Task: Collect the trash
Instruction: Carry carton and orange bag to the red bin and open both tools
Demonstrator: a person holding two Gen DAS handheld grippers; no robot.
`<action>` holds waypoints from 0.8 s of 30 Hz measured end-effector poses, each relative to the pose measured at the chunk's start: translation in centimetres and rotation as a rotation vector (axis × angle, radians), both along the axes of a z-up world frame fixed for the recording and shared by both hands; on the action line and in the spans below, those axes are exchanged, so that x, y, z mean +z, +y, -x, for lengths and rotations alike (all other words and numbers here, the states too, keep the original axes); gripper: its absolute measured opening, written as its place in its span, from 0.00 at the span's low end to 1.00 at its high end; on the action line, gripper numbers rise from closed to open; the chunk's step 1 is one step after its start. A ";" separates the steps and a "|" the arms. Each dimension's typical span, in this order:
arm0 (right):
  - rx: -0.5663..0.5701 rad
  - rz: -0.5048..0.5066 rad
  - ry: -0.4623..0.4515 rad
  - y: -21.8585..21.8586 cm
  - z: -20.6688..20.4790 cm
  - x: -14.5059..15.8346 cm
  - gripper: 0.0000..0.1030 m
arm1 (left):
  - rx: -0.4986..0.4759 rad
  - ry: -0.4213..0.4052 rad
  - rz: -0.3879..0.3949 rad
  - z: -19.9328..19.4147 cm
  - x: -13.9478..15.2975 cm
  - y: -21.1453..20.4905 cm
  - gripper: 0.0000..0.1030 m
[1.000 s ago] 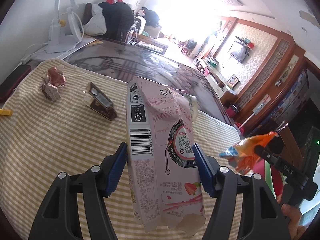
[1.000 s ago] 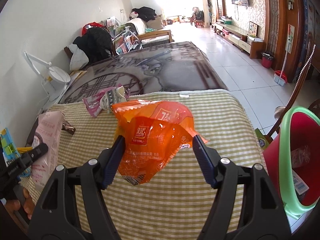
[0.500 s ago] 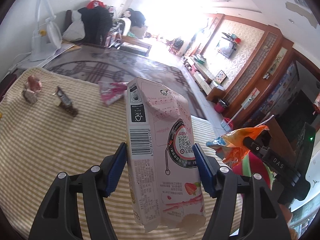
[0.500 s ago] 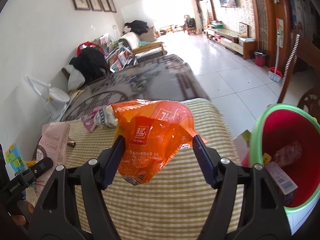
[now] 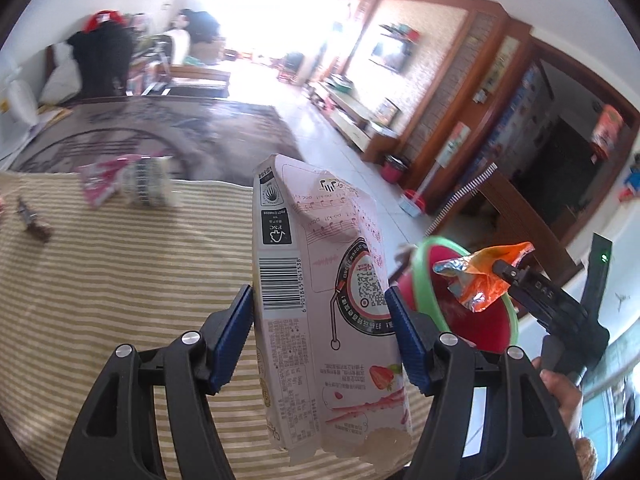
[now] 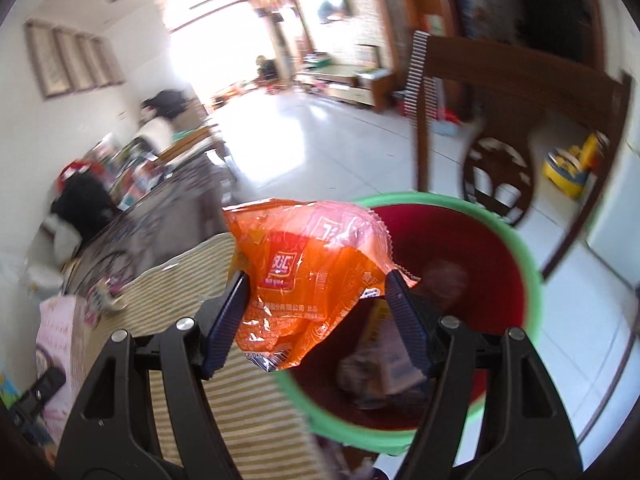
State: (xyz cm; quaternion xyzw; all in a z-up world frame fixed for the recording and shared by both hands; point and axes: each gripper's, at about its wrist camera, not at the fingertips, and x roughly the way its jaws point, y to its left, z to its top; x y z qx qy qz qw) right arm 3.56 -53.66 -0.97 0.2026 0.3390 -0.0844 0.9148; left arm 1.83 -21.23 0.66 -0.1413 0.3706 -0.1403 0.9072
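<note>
Table (image 5: 120,280) before me, covered by beige-and-white striped cloth (image 5: 100,320); far part bare, dark patterned top (image 5: 160,136). On cloth, near its far edge: pink wrapper (image 5: 100,180) touching crumpled white-and-dark packet (image 5: 146,182). Further left on cloth: small dark brown scrap (image 5: 34,226), well apart from that pair. I see same striped cloth at lower left of right wrist view, blurred. White tiled floor (image 6: 320,140) beyond table carries red bin with green rim (image 6: 532,276), standing just beside table edge, some trash inside.
</note>
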 end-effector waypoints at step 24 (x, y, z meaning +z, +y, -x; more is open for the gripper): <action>-0.451 0.021 -0.157 -7.3 5.0 1.8 0.96 | -0.423 0.062 0.035 -5.9 -0.5 -19.8 0.65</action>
